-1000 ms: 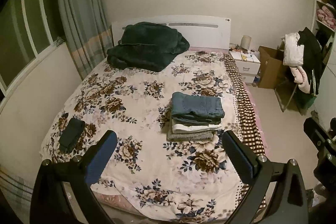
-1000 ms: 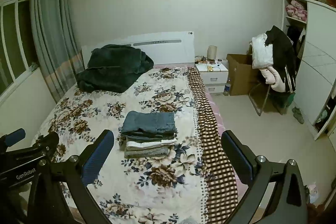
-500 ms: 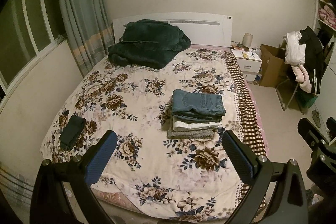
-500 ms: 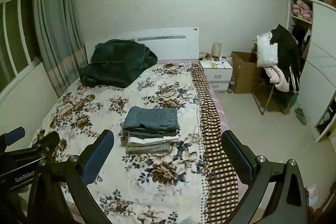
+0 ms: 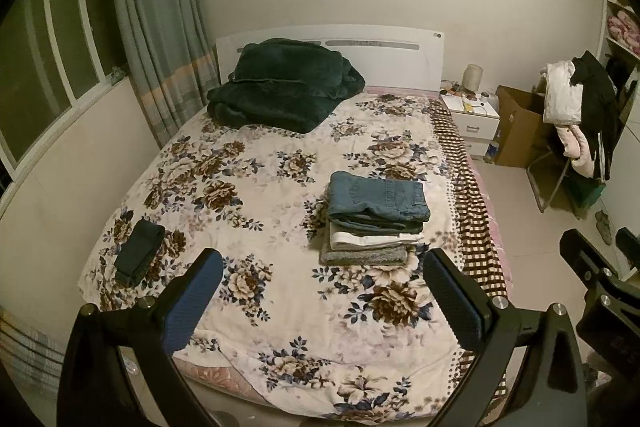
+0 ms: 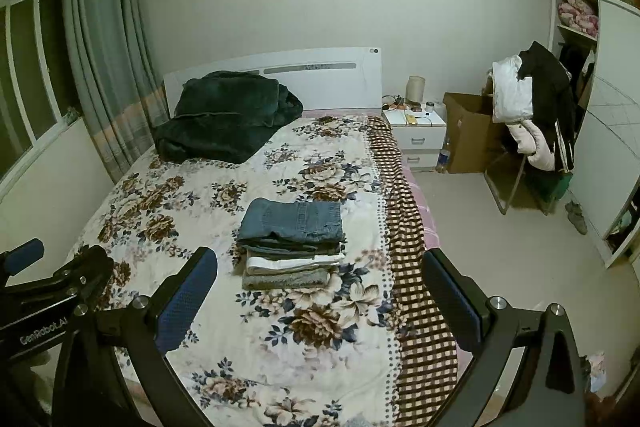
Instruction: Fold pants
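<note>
A stack of folded pants point(image 5: 374, 217), blue jeans on top, white and grey ones below, lies on the right half of the floral bed point(image 5: 248, 227); it also shows in the right wrist view point(image 6: 292, 243). A small dark folded garment point(image 5: 138, 253) lies near the bed's left edge. My left gripper point(image 5: 320, 291) is open and empty, held above the foot of the bed. My right gripper point(image 6: 320, 291) is open and empty, also short of the stack. Each gripper shows at the edge of the other's view.
A dark green blanket point(image 5: 280, 93) is piled by the headboard. A white nightstand point(image 6: 418, 133), a cardboard box point(image 6: 468, 135) and a chair with hung clothes point(image 6: 532, 115) stand right of the bed. A wardrobe point(image 6: 608, 131) lines the right wall; window and curtain are left.
Both grippers have drawn back and up a little from the bed, so the stack sits slightly lower and farther in view. Both stay open and empty.
</note>
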Demonstrator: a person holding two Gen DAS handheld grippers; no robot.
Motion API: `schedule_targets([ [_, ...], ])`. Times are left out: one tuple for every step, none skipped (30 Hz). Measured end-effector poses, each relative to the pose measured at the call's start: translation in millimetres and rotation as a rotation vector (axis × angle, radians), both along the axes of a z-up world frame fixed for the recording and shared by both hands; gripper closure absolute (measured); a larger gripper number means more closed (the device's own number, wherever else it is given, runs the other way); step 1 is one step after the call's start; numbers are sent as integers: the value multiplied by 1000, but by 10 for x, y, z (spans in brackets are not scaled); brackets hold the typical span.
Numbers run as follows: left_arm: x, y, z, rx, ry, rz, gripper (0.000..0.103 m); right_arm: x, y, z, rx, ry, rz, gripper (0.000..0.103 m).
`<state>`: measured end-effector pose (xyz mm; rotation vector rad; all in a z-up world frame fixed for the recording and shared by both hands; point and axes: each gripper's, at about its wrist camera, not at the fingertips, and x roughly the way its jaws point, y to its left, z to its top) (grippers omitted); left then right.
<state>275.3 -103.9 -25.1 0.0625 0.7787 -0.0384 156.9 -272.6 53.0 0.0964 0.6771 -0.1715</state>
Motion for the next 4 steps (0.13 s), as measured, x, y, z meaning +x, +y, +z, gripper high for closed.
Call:
schedule_targets([
  [-7, 4, 13, 1, -5, 6, 1, -14, -12, -1, 5, 1, -1, 0],
  [-13, 6, 21, 4, -9, 10, 1, -13, -11, -2, 6, 1, 0, 0],
  [-15, 7, 27, 7, -12, 13, 1, -14, -14, 0, 5, 1, -1, 0],
  [-17, 7, 32, 3, -9, 9, 1, -17, -17, 3, 6, 0, -2, 0],
])
